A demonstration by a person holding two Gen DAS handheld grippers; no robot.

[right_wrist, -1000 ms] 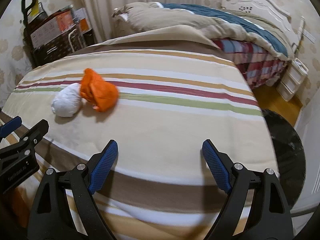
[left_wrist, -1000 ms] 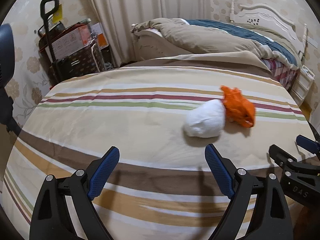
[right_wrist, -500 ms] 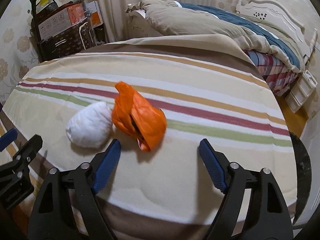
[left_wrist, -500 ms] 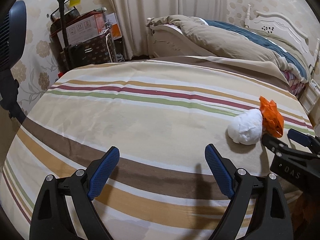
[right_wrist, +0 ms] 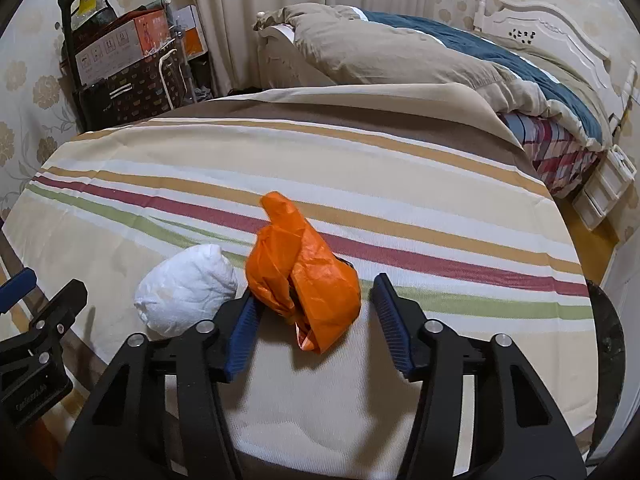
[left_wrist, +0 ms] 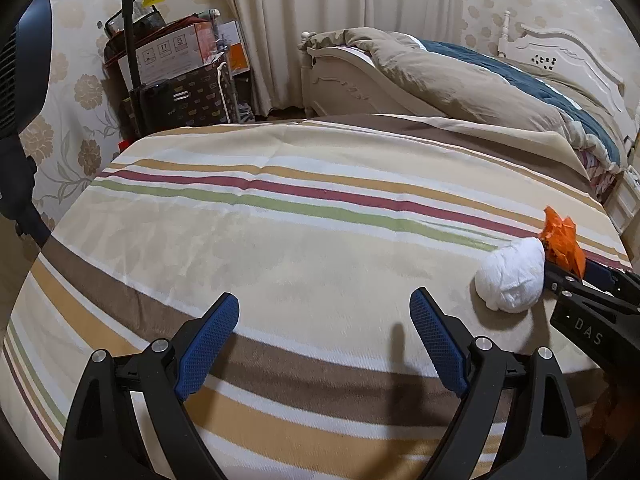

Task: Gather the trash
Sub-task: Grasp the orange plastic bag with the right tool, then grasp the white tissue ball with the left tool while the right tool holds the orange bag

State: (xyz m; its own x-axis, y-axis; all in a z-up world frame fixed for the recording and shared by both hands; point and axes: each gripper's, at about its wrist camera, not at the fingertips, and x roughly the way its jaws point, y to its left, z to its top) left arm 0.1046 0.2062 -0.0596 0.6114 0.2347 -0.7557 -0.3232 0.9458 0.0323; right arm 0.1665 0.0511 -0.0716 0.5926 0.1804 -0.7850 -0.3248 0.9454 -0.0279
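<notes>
We held right gripper (right_wrist: 314,320) around orange crumpled bag (right_wrist: 308,280) on striped bedspread (right_wrist: 400,216) — jaws closing, left pad touching bag, right pad just clear of it, so no grip that we could see. White wad (right_wrist: 188,292) lay touching bag's left side. Left of wad, our left gripper (left_wrist: 324,344) hovered over bare bedspread, jaws wide, nothing between them. Beyond bag — second bed with tan and blue duvet (right_wrist: 400,52); far left of it, boxes on trolley (right_wrist: 116,56).
</notes>
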